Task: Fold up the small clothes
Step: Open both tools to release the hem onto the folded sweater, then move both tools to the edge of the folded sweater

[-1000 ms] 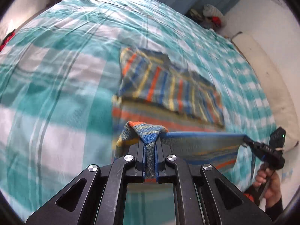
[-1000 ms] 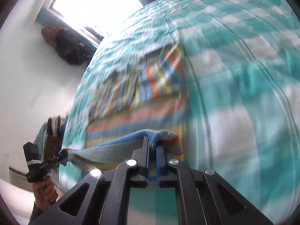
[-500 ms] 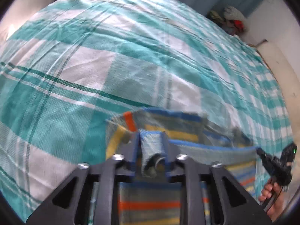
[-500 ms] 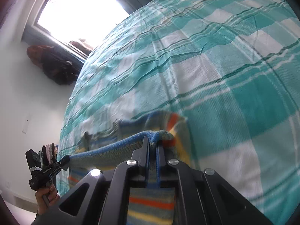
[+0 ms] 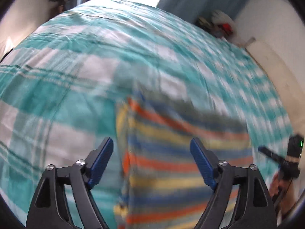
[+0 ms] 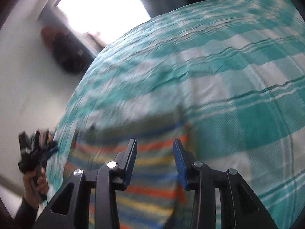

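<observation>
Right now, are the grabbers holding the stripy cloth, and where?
Nothing is held. The left hand-held gripper and right hand-held gripper are both opening, and the striped garment lies loose on the bed.

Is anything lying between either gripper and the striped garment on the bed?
Nothing visible. The striped garment lies directly below the opening left gripper and opening right gripper, flat on the checked bedsheet.

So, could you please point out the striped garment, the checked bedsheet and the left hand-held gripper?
striped garment (image 5: 171, 164), left wrist view, middle stripes.
checked bedsheet (image 6: 238, 80), right wrist view, bare white check.
left hand-held gripper (image 5: 151, 148), left wrist view, between fingertips.
</observation>
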A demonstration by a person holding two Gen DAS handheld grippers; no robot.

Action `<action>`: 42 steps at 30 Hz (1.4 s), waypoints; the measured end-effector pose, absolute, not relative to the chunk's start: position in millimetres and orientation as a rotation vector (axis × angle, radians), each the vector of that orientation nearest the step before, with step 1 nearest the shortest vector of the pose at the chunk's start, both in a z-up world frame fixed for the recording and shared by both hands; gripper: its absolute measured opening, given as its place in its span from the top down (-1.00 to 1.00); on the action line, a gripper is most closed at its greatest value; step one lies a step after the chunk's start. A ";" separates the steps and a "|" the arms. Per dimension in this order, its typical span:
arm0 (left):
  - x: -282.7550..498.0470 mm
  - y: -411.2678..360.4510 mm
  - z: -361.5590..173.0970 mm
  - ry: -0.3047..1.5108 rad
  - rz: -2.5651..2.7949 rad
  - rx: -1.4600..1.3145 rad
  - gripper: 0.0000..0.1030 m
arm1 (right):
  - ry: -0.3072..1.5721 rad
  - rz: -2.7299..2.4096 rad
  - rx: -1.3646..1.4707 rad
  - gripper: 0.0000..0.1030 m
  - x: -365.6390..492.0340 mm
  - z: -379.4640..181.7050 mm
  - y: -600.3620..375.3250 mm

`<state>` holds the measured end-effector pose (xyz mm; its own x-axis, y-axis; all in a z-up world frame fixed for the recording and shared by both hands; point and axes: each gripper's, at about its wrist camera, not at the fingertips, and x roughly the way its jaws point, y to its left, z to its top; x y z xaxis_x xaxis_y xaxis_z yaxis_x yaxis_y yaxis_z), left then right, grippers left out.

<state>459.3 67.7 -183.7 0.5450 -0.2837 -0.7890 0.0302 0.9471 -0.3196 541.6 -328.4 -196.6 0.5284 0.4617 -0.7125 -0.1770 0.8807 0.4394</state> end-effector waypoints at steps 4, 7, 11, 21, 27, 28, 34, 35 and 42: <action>407.3 44.9 -225.6 1.097 -0.152 -0.019 -0.71 | 1.059 0.423 0.139 -0.04 482.6 -241.7 -303.6; 375.7 58.9 -214.3 1.078 -0.109 -0.048 -0.71 | 1.090 0.325 0.024 -0.04 454.6 -258.2 -309.7; 353.0 63.8 -185.6 1.009 -0.111 -0.160 -0.75 | 1.013 0.301 0.078 -0.04 431.6 -223.7 -317.6; 311.6 -10.6 -197.8 0.985 -0.093 0.190 -0.70 | 1.041 0.308 0.082 -0.20 402.9 -252.6 -297.0; 282.5 -99.1 -174.9 0.876 -0.349 0.315 -0.73 | 0.968 0.269 0.236 -0.22 360.8 -237.6 -339.2; 283.1 -122.7 -174.1 0.869 -0.413 0.342 -0.73 | 0.956 0.257 0.265 -0.22 359.4 -235.0 -346.9; 315.8 -235.2 -188.5 0.832 -0.587 0.466 -0.62 | 0.916 0.235 0.413 -0.22 359.8 -217.4 -393.7; 322.7 -247.3 -191.4 0.842 -0.595 0.463 -0.61 | 0.914 0.242 0.426 -0.22 365.8 -214.6 -401.5; 347.7 -281.6 -223.5 0.919 -0.648 0.442 0.72 | 0.944 0.357 0.483 -0.22 438.2 -207.5 -430.0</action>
